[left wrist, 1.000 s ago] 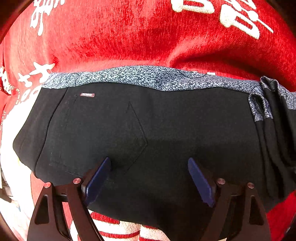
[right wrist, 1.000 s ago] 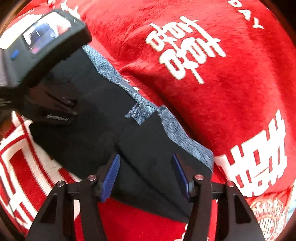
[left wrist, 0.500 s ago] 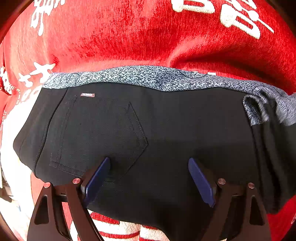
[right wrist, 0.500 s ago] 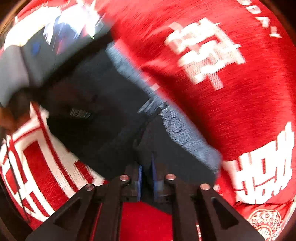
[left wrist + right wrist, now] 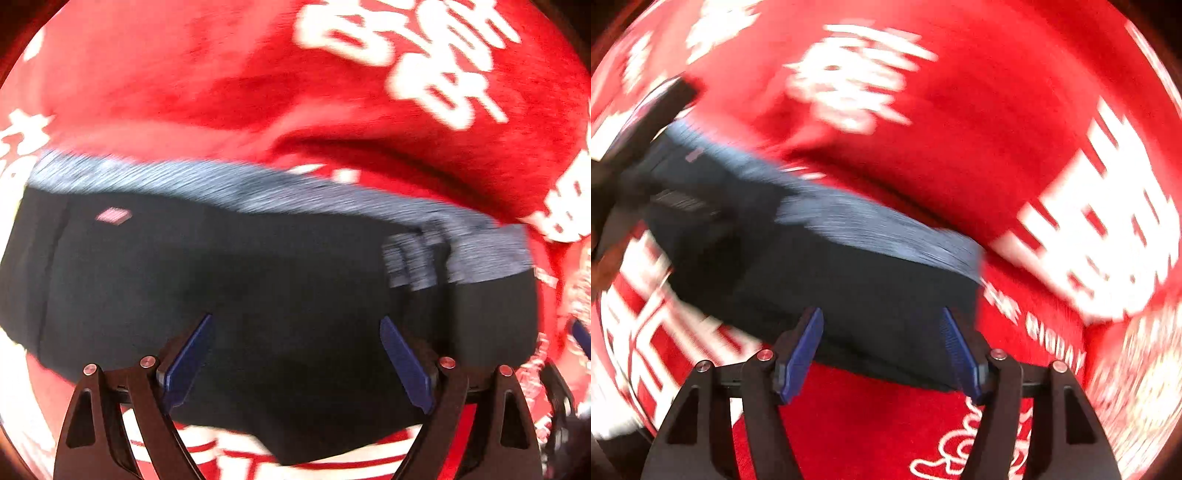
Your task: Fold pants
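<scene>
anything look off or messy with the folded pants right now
One thing: on the pants, a small bunched piece of the grey patterned waistband hangs down onto the black fabric near the right end instead of lying flat. Otherwise the bundle looks tidy, though both views are blurred.

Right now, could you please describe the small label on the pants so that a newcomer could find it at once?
Start from the red fleece blanket with white characters, then find the folded black pants lying on it, edged along the far side by a speckled grey waistband. Just below that band, toward its left end, sits a small pinkish rectangular label, the only pale patch on the black cloth.
</scene>
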Demonstrator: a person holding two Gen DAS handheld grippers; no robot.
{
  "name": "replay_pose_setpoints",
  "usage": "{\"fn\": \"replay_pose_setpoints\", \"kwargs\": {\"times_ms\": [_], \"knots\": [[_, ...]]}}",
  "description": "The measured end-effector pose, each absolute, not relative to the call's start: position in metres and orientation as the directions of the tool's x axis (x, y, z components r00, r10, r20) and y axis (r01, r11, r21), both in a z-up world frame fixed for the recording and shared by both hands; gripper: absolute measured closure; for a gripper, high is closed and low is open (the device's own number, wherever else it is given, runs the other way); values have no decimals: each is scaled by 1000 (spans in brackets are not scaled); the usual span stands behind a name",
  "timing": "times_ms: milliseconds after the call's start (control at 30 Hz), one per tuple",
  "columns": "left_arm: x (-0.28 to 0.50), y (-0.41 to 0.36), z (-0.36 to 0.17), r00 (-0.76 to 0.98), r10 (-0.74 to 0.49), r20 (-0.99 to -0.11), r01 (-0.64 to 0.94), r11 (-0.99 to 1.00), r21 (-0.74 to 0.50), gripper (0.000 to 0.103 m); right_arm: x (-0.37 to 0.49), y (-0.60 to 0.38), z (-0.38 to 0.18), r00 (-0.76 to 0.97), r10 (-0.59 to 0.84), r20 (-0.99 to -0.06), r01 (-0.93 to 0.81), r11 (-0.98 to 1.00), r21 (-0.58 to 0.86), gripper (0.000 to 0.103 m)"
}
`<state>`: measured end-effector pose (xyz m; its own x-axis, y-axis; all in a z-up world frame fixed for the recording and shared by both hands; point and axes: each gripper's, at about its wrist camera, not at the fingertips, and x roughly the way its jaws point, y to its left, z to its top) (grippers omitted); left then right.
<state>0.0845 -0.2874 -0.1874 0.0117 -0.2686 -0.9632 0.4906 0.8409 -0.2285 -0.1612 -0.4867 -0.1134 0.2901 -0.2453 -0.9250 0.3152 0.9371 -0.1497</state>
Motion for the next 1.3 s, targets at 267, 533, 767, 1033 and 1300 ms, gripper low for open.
{"fn": "replay_pose_setpoints", "kwargs": {"times_ms": [267,533,767,1033,1300], "knots": [[63,-354,-182,-193,-359,-913,578,710,-401,12,-195,-544,-125,281,-88,-956,529,845,77,37],[41,-377,-192,-226,-275,-935,613,706,-355,84,-205,-550,-141,281,-10,-960,528,836,146,59],[11,-358,-200,-208,-199,-958,643,710,-288,92,-215,-557,-141,299,33,-954,540,818,198,59],[15,-336,-186,-73,-228,-971,572,788,-228,92,-189,-505,-122,384,47,-922,324,928,182,38],[48,-320,-186,-29,-202,-979,566,804,-183,91,-145,-405,-145,437,-86,-895,-122,981,-154,37]]}}
